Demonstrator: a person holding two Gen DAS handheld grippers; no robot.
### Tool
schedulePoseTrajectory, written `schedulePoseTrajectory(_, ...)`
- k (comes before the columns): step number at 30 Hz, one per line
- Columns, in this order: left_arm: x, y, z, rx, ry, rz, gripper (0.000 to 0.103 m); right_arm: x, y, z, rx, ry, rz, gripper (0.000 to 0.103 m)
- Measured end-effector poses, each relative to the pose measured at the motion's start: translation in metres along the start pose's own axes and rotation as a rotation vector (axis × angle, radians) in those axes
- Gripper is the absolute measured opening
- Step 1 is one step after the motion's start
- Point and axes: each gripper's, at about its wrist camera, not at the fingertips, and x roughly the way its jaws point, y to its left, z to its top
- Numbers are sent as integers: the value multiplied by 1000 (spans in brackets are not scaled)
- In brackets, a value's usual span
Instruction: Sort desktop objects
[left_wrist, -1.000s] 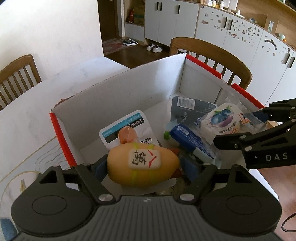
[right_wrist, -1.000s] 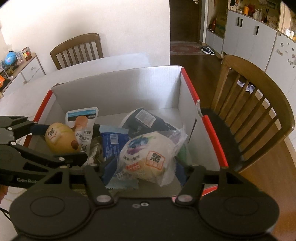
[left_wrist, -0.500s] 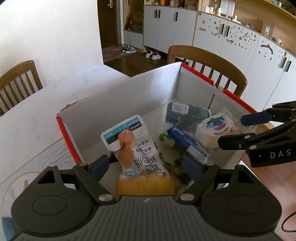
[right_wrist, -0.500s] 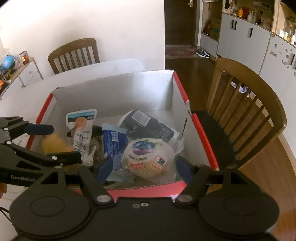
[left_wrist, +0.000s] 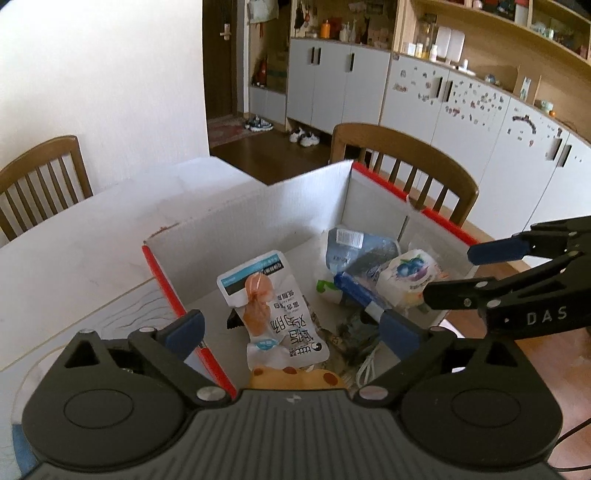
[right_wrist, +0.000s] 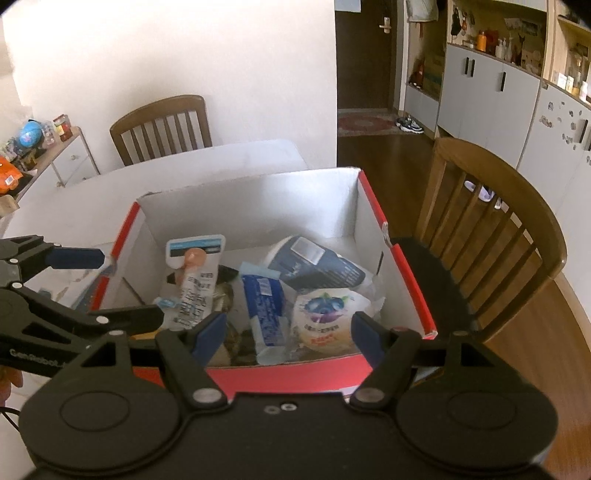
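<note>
Both grippers have lifted back from the box (right_wrist: 402, 266) since the earlier frames, and the yellow plush (left_wrist: 295, 376) that sat between the left jaws now lies at the near edge of the box, under the chicken snack packet (left_wrist: 273, 314); the left gripper (left_wrist: 291, 328) has just been opening its jaws, now very wide with nothing between them, which I judge a finished drop; the blueberry bun bag (right_wrist: 325, 317) rests at the right, against the blue pack (right_wrist: 266, 306); the right gripper (right_wrist: 288, 332) has spread jaws, holding nothing; the box stands on the white bench (left_wrist: 92, 251) to gather the sorted goods
</note>
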Motion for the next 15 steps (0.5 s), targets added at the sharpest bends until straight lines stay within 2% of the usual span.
schedulePoseTrajectory(15, -41, 14, -12, -5, -62, -19, 103, -37, 31, -11, -19, -89, -5, 83)
